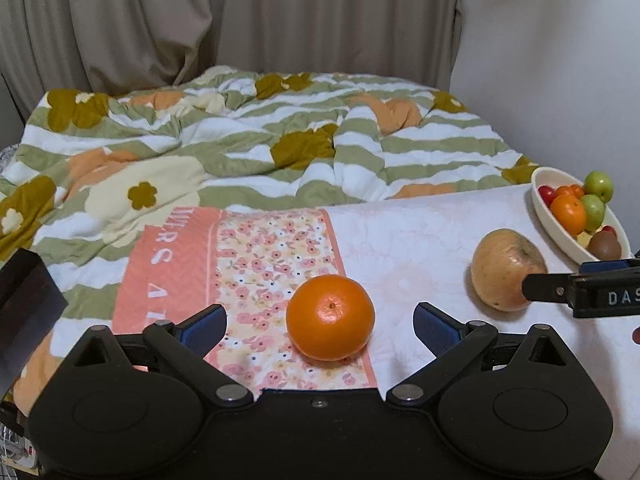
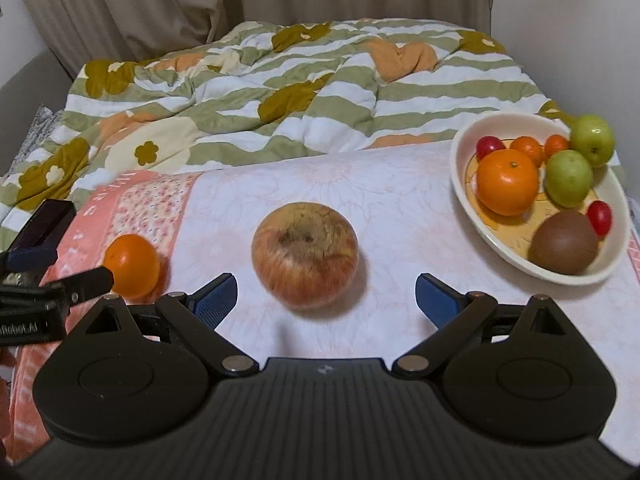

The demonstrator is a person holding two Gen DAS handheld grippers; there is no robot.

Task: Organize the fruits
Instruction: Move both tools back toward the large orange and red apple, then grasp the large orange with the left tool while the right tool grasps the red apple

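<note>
1. The left gripper point(image 1: 320, 326) is spread wide and holds nothing; its blue ribbed pads point(image 1: 204, 330) stand to either side of the orange point(image 1: 330, 317), well clear of its skin.
2. The right gripper point(image 2: 326, 298) is likewise wide apart and empty, with the apple point(image 2: 305, 254) just ahead between its fingers, not touched.
3. The orange is round, glossy and finely dimpled, with a small stem dot on top. It sits on the flowered pink band of a cloth point(image 1: 400, 236) that covers the flat surface in front of the bed.
4. The apple is squat, with dull red-yellow streaked skin and a brown, rough patch round its hollow. It rests on the pale, faintly patterned part of the cloth, between the orange and the bowl point(image 2: 458, 176).
5. The bowl is oval, cream and smooth, at the far right of the cloth. It holds a large orange, two small ones, two green apples, a brown fuzzy kiwi point(image 2: 564, 242) and small red fruits.
6. Behind lies a rumpled quilt point(image 1: 240, 136) with green stripes and flowers, and a beige curtain point(image 1: 200, 20).
</note>
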